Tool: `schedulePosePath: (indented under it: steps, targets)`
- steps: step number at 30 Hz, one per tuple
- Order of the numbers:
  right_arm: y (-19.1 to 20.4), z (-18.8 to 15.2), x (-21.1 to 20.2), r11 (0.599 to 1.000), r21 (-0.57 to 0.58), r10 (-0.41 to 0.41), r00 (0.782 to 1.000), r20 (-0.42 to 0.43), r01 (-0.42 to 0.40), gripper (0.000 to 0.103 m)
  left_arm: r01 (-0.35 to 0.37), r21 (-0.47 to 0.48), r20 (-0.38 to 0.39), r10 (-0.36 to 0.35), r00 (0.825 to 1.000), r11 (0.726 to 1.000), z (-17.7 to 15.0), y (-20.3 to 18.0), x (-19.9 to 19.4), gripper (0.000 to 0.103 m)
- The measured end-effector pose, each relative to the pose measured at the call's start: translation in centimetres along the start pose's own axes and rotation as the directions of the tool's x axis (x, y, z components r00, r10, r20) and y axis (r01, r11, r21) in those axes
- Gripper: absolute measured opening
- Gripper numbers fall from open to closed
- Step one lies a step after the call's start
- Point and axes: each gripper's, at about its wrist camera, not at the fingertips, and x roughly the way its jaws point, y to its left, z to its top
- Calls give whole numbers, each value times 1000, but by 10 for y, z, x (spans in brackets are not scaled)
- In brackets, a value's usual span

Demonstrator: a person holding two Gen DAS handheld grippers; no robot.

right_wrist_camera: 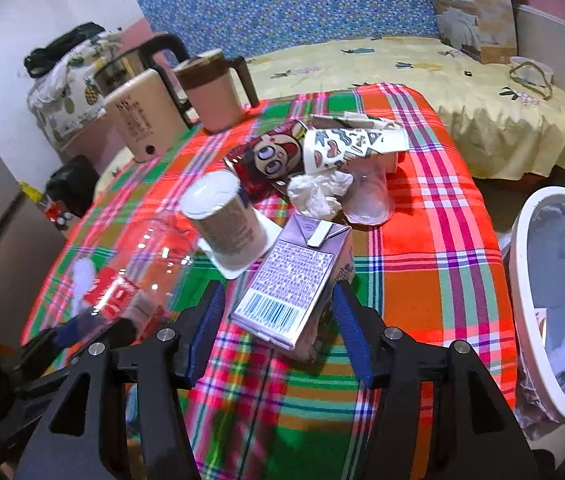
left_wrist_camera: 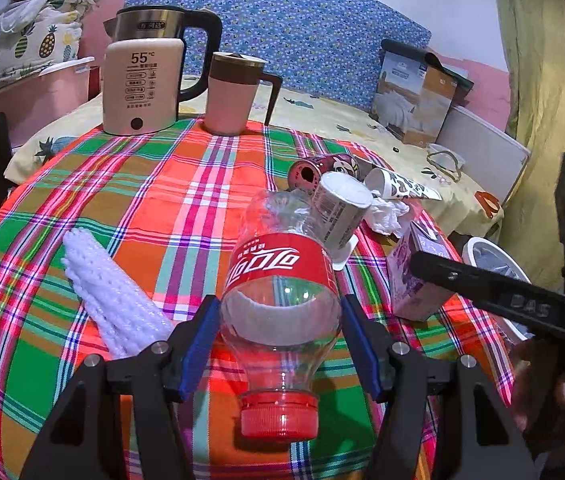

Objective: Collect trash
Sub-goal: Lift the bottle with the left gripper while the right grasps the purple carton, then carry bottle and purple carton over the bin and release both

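An empty clear cola bottle (left_wrist_camera: 280,300) with a red label and red cap lies between the fingers of my left gripper (left_wrist_camera: 280,344), which is shut on its body; it shows blurred in the right wrist view (right_wrist_camera: 130,272). A purple drink carton (right_wrist_camera: 294,284) lies between the open fingers of my right gripper (right_wrist_camera: 278,332), the right pad close to it; it also shows in the left wrist view (left_wrist_camera: 414,276). Behind lie a yoghurt cup (right_wrist_camera: 222,220), a crumpled tissue (right_wrist_camera: 318,192), a patterned paper cup (right_wrist_camera: 346,148), a cartoon can (right_wrist_camera: 266,160) and a clear plastic cup (right_wrist_camera: 370,196).
A white bin (right_wrist_camera: 522,280) with a plastic liner stands off the table's right edge. A kettle (left_wrist_camera: 142,80) and pink mug (left_wrist_camera: 230,96) stand at the table's far side. White foam netting (left_wrist_camera: 110,296) lies at the left. A bed with a box (left_wrist_camera: 414,96) is behind.
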Motion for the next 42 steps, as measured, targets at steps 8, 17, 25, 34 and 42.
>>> schedulePosePath:
  steps: [8,17,25,34,42]
  targets:
    - [-18,-5,-14,999,20,-41,999,30,41,41,20,7,3,-20,1000,1000,-1,-5,-1,63]
    - [-30,-21,-38,1000,3,-18,998,54,17,40,28,25,31,-29,999,999,-8,-21,-17,63]
    - [-42,-25,-59,1000,18,-14,996,90,13,40,57,56,29,-59,998,997,-13,-44,-31,63]
    - [-66,-30,-81,998,56,-49,991,127,42,40,125,118,16,-127,992,985,-12,-85,-31,63]
    - [-104,-39,-103,985,129,-136,979,152,117,40,213,185,-28,-211,977,959,-9,-134,-13,63]
